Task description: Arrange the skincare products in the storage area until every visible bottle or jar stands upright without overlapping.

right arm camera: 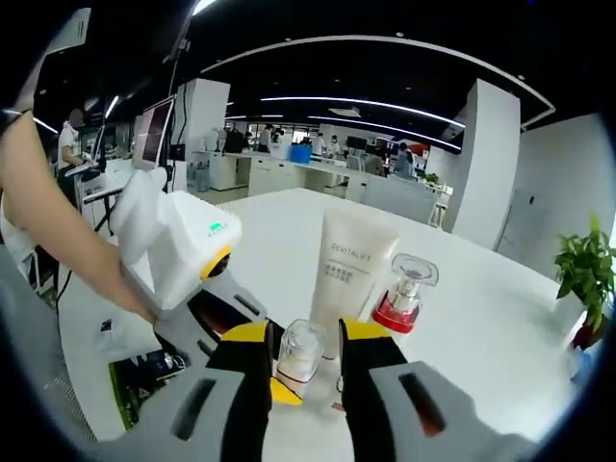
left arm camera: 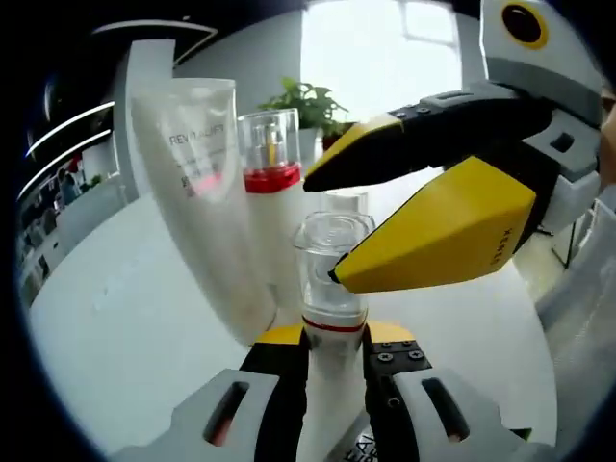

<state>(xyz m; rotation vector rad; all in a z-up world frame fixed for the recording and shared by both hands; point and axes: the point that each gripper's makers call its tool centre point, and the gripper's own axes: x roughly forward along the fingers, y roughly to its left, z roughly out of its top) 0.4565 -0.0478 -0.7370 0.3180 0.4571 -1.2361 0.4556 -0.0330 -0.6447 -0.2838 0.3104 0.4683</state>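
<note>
Between left claw (left arm camera: 335, 358) jaws: bottle (left arm camera: 332, 289) upright, cap up.

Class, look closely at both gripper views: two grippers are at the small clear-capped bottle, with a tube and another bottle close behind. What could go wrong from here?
1. Both the left gripper and the right gripper are at the small bottle; uneven pulls could tilt it or pop its clear cap.
2. The white tube leans close behind, so a nudge might topple it.
3. The red-collared bottle stands close by and could be knocked.
</note>
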